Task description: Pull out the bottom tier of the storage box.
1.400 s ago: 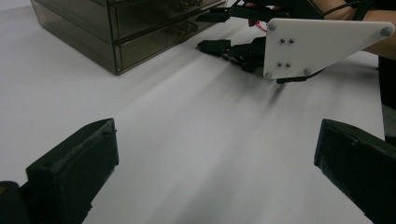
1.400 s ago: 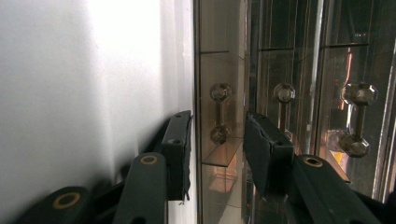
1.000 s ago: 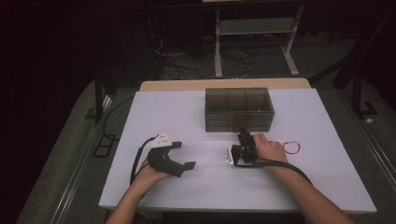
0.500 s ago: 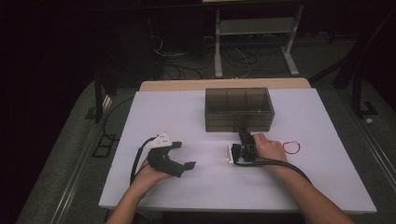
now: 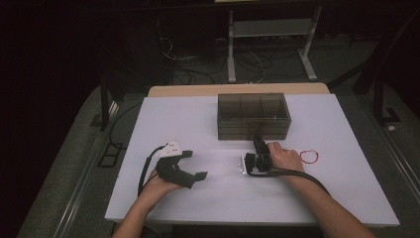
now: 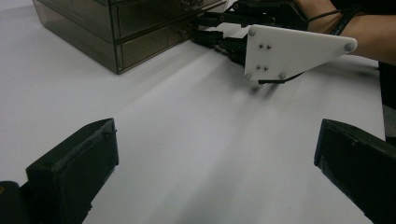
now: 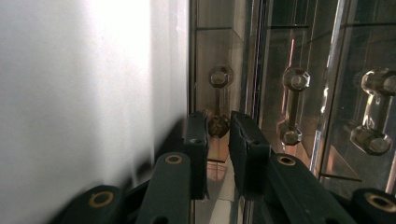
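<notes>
A smoky see-through drawer box stands at the back middle of the white table. My right gripper, turned on its side, reaches its front. In the right gripper view its jaws have just been closing and now pinch the lower knob of a clear drawer handle. The left gripper view shows that gripper at the box, its white plate facing me. My left gripper rests on the table to the left, open, with bare tabletop between its jaws.
A red rubber band lies on the table just right of the right hand. Two more clear handles sit on neighbouring drawer fronts. Cables and a metal stand are on the floor behind the table.
</notes>
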`<state>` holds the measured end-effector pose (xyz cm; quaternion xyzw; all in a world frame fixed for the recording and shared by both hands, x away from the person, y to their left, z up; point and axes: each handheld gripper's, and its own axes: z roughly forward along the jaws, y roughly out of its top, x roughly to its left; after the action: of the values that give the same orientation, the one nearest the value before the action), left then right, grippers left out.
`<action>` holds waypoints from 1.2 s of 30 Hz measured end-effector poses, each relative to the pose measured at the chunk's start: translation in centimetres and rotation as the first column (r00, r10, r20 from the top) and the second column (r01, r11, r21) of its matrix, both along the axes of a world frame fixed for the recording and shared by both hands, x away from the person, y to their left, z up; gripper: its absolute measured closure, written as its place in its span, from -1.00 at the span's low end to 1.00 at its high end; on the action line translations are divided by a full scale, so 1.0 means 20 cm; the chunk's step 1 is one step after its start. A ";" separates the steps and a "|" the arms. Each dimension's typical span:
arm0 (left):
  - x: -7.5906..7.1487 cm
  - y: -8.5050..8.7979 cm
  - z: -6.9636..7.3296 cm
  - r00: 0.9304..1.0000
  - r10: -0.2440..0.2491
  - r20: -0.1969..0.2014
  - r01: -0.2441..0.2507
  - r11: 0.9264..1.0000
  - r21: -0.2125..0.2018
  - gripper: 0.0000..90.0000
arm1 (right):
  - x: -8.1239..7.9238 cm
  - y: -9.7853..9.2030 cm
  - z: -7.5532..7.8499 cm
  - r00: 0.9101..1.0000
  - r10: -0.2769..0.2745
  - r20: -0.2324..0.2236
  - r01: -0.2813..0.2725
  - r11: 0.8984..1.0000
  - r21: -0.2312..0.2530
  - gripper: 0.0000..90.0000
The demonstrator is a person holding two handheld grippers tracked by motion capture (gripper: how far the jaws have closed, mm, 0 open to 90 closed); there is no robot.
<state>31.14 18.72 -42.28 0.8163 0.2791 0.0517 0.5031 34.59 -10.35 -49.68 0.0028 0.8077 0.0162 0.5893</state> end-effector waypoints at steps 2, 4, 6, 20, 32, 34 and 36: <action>0.00 0.00 0.00 1.000 0.000 0.000 0.000 1.000 0.000 -1.00 | 0.00 0.00 0.00 1.000 0.005 0.005 -0.005 1.000 -0.009 0.72; 0.00 0.00 0.00 1.000 0.000 0.000 0.000 1.000 0.000 -1.00 | 0.00 0.00 0.00 1.000 0.005 0.011 -0.005 1.000 -0.012 0.72; 0.00 0.00 0.00 1.000 0.000 0.000 0.000 1.000 0.000 -1.00 | 0.00 0.00 0.00 1.000 0.003 0.013 -0.002 1.000 -0.012 0.73; 0.00 0.00 0.00 1.000 -0.001 0.001 0.001 1.000 0.002 -1.00 | 0.00 0.01 0.00 1.000 0.004 0.009 -0.003 1.000 -0.020 0.76; 0.00 0.00 0.00 1.000 0.001 -0.002 -0.001 1.000 -0.001 -1.00 | -0.03 0.01 0.00 1.000 0.008 0.004 -0.008 0.999 -0.034 0.76; 0.00 0.00 0.00 1.000 0.001 -0.002 -0.001 1.000 -0.002 -1.00 | -0.03 0.01 0.00 1.000 0.006 0.002 -0.006 1.000 -0.029 0.76; 0.00 0.00 0.00 1.000 0.002 -0.001 -0.002 1.000 -0.002 -1.00 | -0.04 0.01 0.01 1.000 0.010 -0.001 -0.010 0.999 -0.037 0.76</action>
<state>31.17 18.78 -42.28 0.8155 0.2802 0.0515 0.5037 33.84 -10.16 -49.50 -0.0121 0.8080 0.0045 0.5890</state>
